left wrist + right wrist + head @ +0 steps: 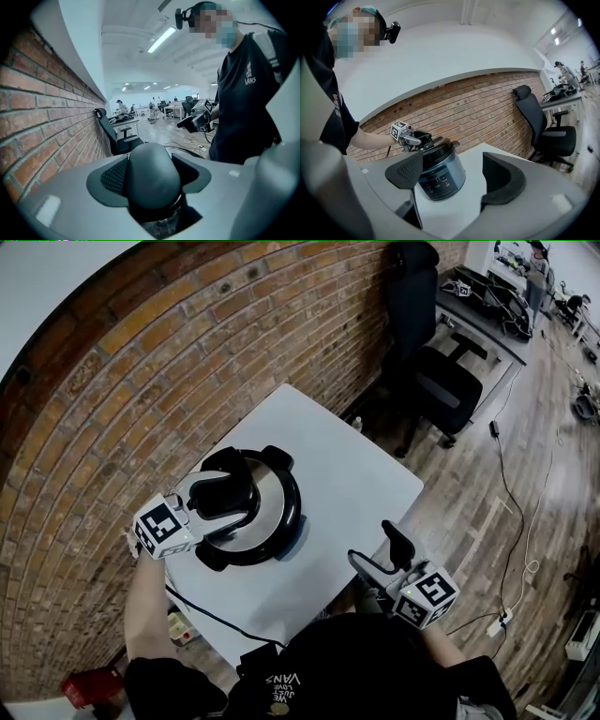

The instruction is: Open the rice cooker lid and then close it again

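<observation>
The rice cooker (pixel 277 514) stands on the white table (pixel 347 465), and its steel lid lies down on the pot. My left gripper (pixel 229 493) reaches over it from the left, jaws on either side of the black lid handle (pixel 151 187). In the left gripper view the handle fills the gap between both pads (pixel 114 178). My right gripper (pixel 380 550) hovers at the table's near right edge, open and empty. The right gripper view looks at the cooker's (pixel 440 176) control panel, with the left gripper (pixel 415 136) on top.
A brick wall (pixel 141 399) runs along the table's far and left sides. A black office chair (pixel 441 381) and a desk (pixel 487 315) stand at the back right. The cooker's black cord (pixel 220 620) runs off the near edge to a power strip (pixel 178 626).
</observation>
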Demonstrator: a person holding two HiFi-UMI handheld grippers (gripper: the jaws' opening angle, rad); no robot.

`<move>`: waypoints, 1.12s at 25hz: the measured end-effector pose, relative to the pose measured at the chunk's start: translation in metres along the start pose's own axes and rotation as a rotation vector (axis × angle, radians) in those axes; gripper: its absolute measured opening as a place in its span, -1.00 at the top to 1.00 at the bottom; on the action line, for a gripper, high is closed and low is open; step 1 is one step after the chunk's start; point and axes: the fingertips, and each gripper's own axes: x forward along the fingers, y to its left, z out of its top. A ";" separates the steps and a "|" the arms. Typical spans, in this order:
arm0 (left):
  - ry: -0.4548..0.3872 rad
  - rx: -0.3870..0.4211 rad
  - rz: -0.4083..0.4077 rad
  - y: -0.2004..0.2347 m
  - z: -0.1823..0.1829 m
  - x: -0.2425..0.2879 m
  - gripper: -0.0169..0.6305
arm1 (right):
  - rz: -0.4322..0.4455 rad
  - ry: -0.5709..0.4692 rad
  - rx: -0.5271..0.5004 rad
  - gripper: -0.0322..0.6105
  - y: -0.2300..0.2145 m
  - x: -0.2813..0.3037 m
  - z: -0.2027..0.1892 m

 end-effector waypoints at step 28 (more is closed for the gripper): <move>0.059 -0.111 0.191 0.005 -0.005 0.004 0.08 | 0.161 0.049 0.029 -0.31 -0.021 0.039 0.013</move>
